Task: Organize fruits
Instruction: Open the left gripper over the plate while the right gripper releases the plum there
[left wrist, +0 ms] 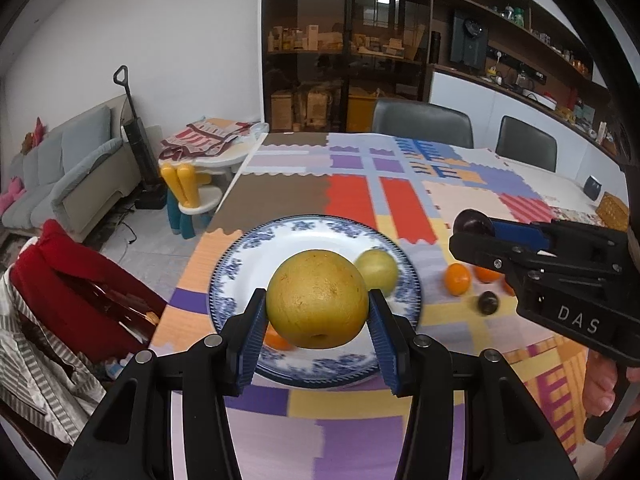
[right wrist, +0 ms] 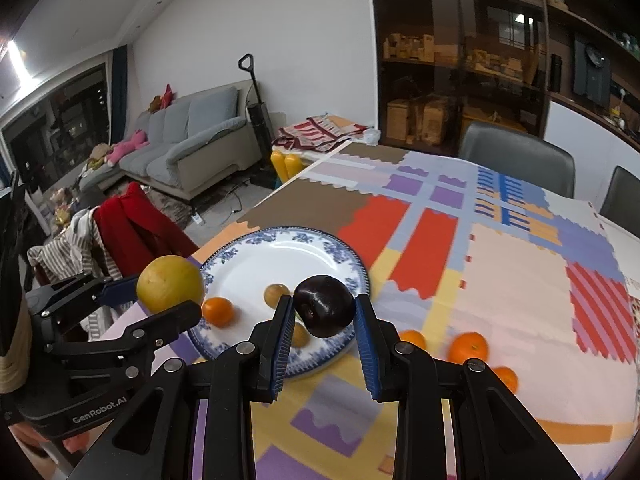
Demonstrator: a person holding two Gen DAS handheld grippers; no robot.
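Observation:
My left gripper (left wrist: 318, 316) is shut on a large yellow pear (left wrist: 317, 299) and holds it above the blue-and-white plate (left wrist: 240, 264). It also shows in the right wrist view (right wrist: 170, 284). My right gripper (right wrist: 324, 314) is shut on a dark plum (right wrist: 325, 311), held over the plate's near right rim (right wrist: 344, 256); the plum also shows in the left wrist view (left wrist: 475, 222). On the plate lie a small yellow-green fruit (left wrist: 378, 268), a small orange (right wrist: 217, 311) and another small yellow fruit (right wrist: 276, 294).
On the patchwork tablecloth (right wrist: 516, 276) right of the plate lie several oranges (right wrist: 469, 347) and a dark plum (left wrist: 488, 303). A chair with red and striped clothes (right wrist: 132, 224) stands at the table's left edge. Two grey chairs (left wrist: 424, 122) stand at the far side.

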